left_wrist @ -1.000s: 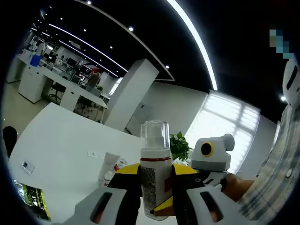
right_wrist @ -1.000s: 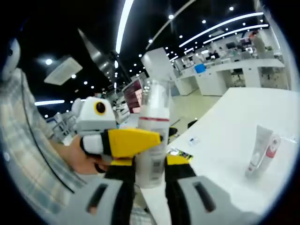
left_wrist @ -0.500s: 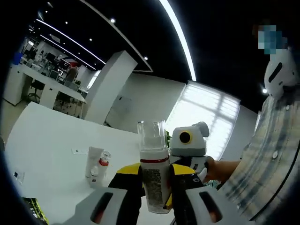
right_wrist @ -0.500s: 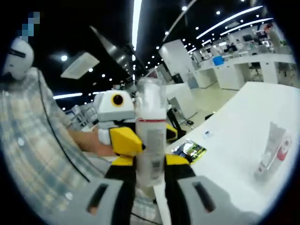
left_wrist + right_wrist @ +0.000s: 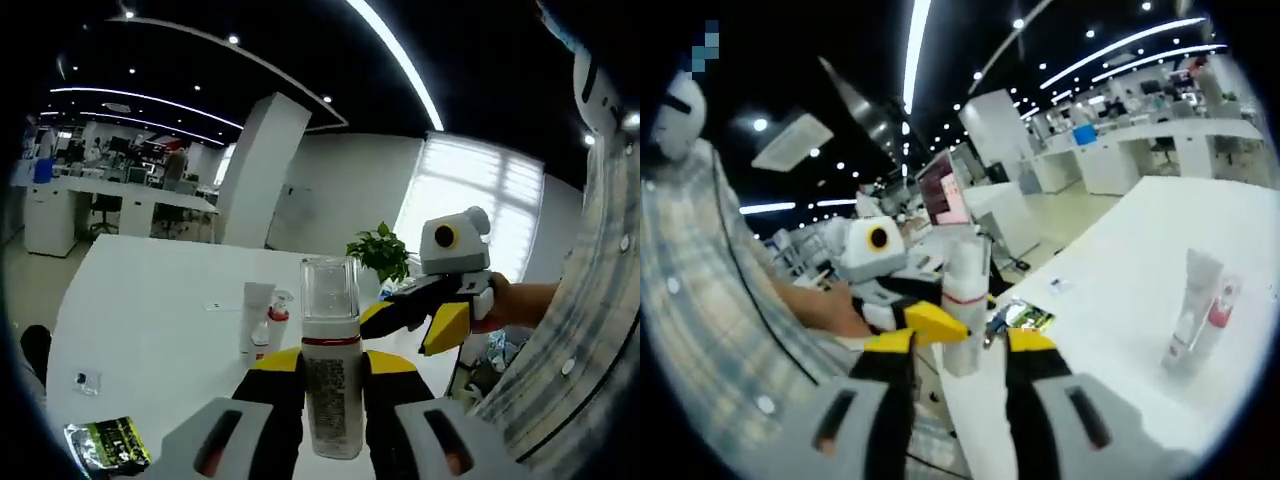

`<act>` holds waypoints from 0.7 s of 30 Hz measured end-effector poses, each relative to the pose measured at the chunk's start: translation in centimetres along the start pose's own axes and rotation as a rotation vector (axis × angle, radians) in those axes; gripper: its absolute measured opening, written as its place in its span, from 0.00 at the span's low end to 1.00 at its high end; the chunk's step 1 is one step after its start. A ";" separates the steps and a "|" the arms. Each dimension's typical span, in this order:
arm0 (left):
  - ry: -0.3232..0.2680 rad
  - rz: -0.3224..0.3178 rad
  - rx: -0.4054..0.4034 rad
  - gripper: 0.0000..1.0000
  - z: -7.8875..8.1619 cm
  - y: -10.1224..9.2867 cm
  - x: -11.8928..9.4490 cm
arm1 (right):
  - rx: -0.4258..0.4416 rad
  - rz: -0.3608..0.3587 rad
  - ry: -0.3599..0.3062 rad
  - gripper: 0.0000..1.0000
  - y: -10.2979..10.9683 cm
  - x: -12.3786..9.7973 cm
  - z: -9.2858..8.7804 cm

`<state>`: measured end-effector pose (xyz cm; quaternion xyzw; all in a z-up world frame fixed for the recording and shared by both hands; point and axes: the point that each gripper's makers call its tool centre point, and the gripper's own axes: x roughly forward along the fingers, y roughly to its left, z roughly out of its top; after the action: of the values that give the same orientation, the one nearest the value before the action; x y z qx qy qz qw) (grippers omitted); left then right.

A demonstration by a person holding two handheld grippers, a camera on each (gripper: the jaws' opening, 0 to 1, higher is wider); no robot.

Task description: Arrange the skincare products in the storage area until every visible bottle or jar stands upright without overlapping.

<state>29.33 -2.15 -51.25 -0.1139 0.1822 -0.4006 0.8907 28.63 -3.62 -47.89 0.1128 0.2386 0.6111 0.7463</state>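
Observation:
A white pump bottle (image 5: 332, 400) with a clear cap and a red band stands upright above the white table (image 5: 160, 300), and my left gripper (image 5: 332, 365) is shut on its body. In the right gripper view the same bottle (image 5: 965, 290) hangs a little ahead of my right gripper (image 5: 962, 345), whose yellow-tipped jaws stand wide open and apart from it. That right gripper (image 5: 430, 315) enters the left gripper view from the right, held by a hand. A white tube (image 5: 256, 318) and a small red-capped bottle (image 5: 277, 312) stand together on the table, with the tube (image 5: 1188, 312) at the right of the right gripper view.
A dark printed packet (image 5: 100, 445) lies near the table's edge, next to a small tag (image 5: 85, 380). A potted plant (image 5: 380, 255) stands at the table's far end. The person's checked sleeve (image 5: 700, 330) fills the left of the right gripper view. Desks and a white column stand behind.
My right gripper has opened, let go of the pump bottle and drawn back from it. My left gripper still holds the bottle. Both views have swung.

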 end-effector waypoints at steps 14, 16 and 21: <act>0.032 -0.048 0.112 0.22 -0.4 -2.1 1.0 | 0.024 -0.011 -0.046 0.21 0.0 0.8 1.0; 0.039 -0.045 0.121 0.22 -0.5 -2.1 1.0 | 0.050 -0.007 -0.061 0.20 0.0 0.7 1.3; 0.044 -0.041 0.129 0.22 -0.6 -2.1 1.1 | 0.054 -0.016 -0.055 0.20 -0.1 0.7 1.2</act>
<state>28.33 -4.37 -51.35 -0.0513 0.1732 -0.4318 0.8837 29.38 -2.78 -47.10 0.1476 0.2352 0.5953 0.7540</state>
